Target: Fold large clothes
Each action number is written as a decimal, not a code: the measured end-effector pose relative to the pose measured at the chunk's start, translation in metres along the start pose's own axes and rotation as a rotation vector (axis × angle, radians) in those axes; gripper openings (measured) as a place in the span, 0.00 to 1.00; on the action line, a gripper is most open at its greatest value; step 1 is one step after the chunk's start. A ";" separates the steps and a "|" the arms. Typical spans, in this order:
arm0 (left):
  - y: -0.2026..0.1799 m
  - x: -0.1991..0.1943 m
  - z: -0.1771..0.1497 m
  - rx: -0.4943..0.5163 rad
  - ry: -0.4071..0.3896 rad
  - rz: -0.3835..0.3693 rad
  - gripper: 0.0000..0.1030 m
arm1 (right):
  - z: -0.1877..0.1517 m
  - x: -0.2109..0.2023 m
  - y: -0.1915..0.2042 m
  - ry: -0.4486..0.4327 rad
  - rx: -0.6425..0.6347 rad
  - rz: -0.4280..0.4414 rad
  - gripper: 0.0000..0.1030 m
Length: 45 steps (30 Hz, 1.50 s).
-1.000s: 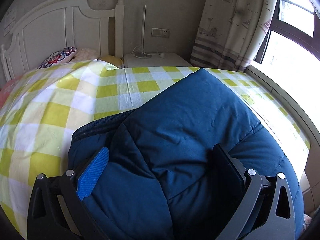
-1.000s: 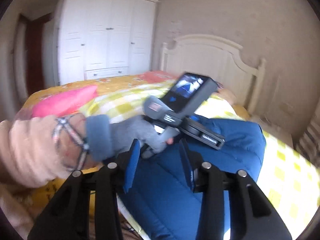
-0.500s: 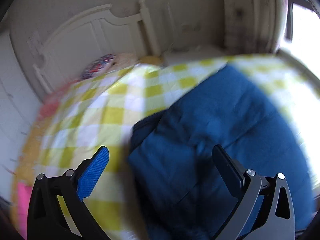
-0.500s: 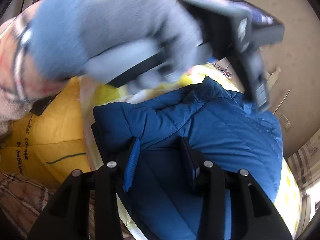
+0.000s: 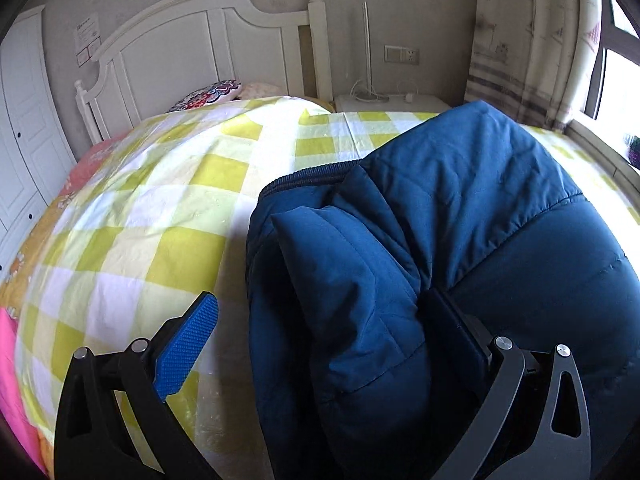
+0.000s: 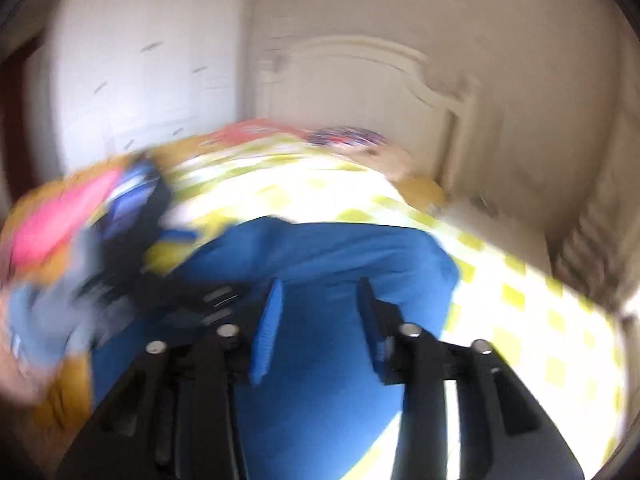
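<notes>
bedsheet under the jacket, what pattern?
Yellow-green and white checks on the bedsheet, sharpest in the left wrist view; the blue jacket lies on it.

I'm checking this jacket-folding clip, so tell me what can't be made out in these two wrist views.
- Left wrist view: the near part of the blue jacket is cut off by the bottom edge and hidden behind the left gripper.
- Right wrist view: motion blur smears everything; whether the right gripper touches the jacket is unclear.
- Right wrist view: the gloved hand and the device it holds are blurred beyond detail.
</notes>
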<state>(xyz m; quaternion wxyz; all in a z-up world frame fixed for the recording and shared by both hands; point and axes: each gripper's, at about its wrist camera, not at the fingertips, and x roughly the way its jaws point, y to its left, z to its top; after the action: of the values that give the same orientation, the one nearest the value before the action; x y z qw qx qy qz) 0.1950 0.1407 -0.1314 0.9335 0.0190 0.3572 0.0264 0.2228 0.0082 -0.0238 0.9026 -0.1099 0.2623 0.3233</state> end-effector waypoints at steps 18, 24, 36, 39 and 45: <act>0.018 -0.002 -0.009 -0.099 -0.012 -0.054 0.96 | 0.033 0.130 -0.052 0.193 0.104 -0.122 0.28; 0.020 -0.002 -0.009 -0.106 -0.007 -0.057 0.96 | 0.012 0.160 -0.053 0.352 0.062 -0.140 0.31; 0.022 -0.002 -0.008 -0.108 -0.011 -0.065 0.96 | 0.048 0.172 0.037 0.424 -0.240 -0.125 0.47; 0.027 0.000 -0.008 -0.128 -0.001 -0.077 0.96 | 0.041 0.192 0.031 0.477 -0.193 -0.114 0.47; 0.027 0.000 -0.007 -0.129 -0.009 -0.087 0.96 | 0.077 0.164 0.035 0.354 -0.156 -0.071 0.47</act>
<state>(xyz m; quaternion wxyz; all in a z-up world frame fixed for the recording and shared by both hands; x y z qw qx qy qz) 0.1889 0.1673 -0.1353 0.9345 -0.0564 0.3513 0.0088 0.3382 0.1498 -0.0492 0.8418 -0.2438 0.3873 0.2864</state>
